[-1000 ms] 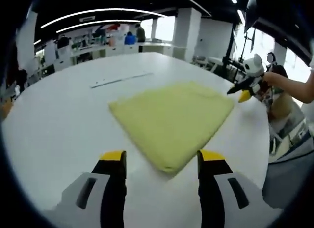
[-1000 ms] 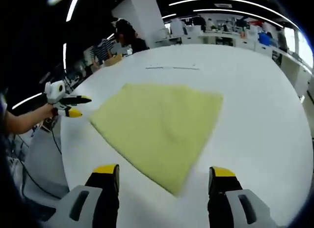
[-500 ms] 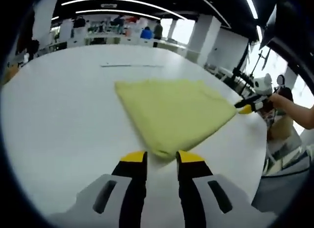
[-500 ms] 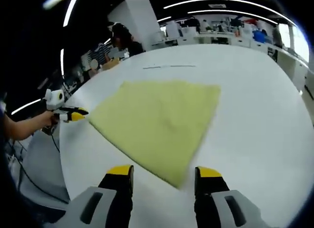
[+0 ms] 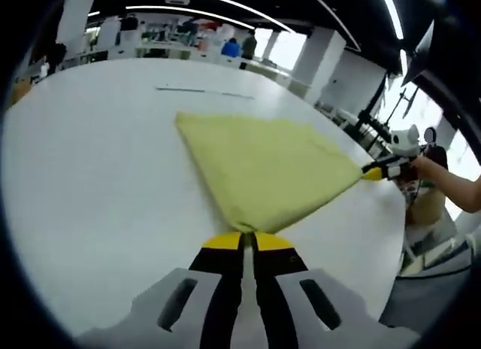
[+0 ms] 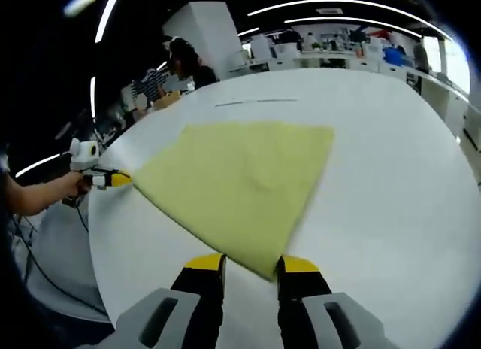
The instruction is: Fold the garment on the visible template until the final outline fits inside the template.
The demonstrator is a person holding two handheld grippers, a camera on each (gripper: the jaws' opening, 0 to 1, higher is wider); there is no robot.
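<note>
L gripper (image 5: 242, 241) is seen clamped shut on the near corner of the yellow folded garment (image 5: 263, 165), which lies flat on the white table (image 5: 90, 176), directly ahead. R gripper (image 6: 251, 265) is set astride the adjacent corner, jaws narrowed but not fully closed. Vs 1 s earlier, both jaw pairs were wide, short of the cloth.

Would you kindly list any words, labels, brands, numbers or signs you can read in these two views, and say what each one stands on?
None can be read.
The yellow garment is plain, with no label in sight.
The white table bears no lettering; the thin strip lying on it is too small to read.
The left hand-held gripper and right hand-held gripper show no lettering.
Background shelves are too blurred to read.
</note>
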